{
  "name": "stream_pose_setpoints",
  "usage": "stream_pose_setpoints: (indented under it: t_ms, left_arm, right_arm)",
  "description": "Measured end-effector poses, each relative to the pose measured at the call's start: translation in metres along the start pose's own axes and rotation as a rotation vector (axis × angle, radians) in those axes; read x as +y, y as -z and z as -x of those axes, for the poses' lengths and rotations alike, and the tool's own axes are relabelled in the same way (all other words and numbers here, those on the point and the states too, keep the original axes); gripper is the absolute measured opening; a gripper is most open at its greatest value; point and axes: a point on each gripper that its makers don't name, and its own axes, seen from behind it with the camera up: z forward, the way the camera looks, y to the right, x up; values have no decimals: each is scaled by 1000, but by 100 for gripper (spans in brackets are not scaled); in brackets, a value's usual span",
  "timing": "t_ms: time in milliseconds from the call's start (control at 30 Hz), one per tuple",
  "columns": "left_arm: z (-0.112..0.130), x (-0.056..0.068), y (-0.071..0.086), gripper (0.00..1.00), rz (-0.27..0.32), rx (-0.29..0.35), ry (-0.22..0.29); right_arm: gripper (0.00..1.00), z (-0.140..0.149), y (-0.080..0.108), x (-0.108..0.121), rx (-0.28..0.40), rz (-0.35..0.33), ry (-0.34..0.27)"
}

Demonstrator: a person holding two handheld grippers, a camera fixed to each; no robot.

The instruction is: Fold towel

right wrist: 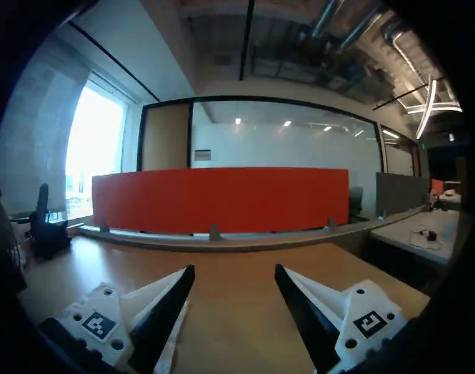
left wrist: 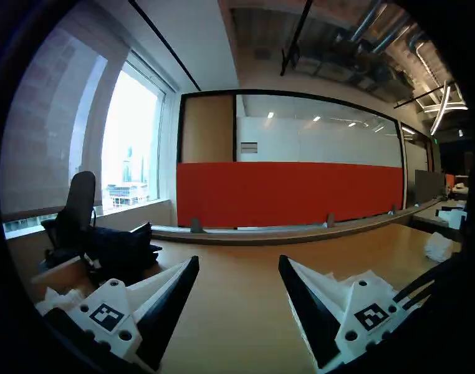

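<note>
My left gripper [left wrist: 237,258] stands open over a wooden table [left wrist: 237,311], with nothing between its fingers. A crumpled white cloth [left wrist: 438,247], possibly the towel, lies on the table far to the right. More white material [left wrist: 50,300] pokes out beside the left finger's base. In the right gripper view, my right gripper [right wrist: 234,268] is also open above the same wooden table [right wrist: 237,324], holding nothing. A pale strip [right wrist: 174,340], maybe a cloth edge, lies just under its left finger; what it is cannot be told.
A black bag [left wrist: 119,249] sits on the table's left part, with a black office chair [left wrist: 72,215] behind it by the window. A red divider panel [left wrist: 287,193] runs along the table's far edge. A white desk [right wrist: 424,234] stands to the right.
</note>
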Motion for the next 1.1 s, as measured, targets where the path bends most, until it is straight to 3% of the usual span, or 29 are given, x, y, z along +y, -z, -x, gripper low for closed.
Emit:
stream_pose_setpoints:
  t_ms: [333,467,867,1100]
  left_arm:
    - [-62,-7,2,94,-5,-1,1]
    - [-79,-6,2,95,3,-4,-1]
    - [-87,13,7,95,83,-66,-26]
    - [-85,26,8,94,151,-117,-49]
  right_arm:
    - [99,-76,6,-9,10,-6,17]
    - [99,-93,9,-12,7,-7,31]
    - [99,-109,13,-21,-44,-28,69]
    - [100,-103,14,-37,-107,-108,98]
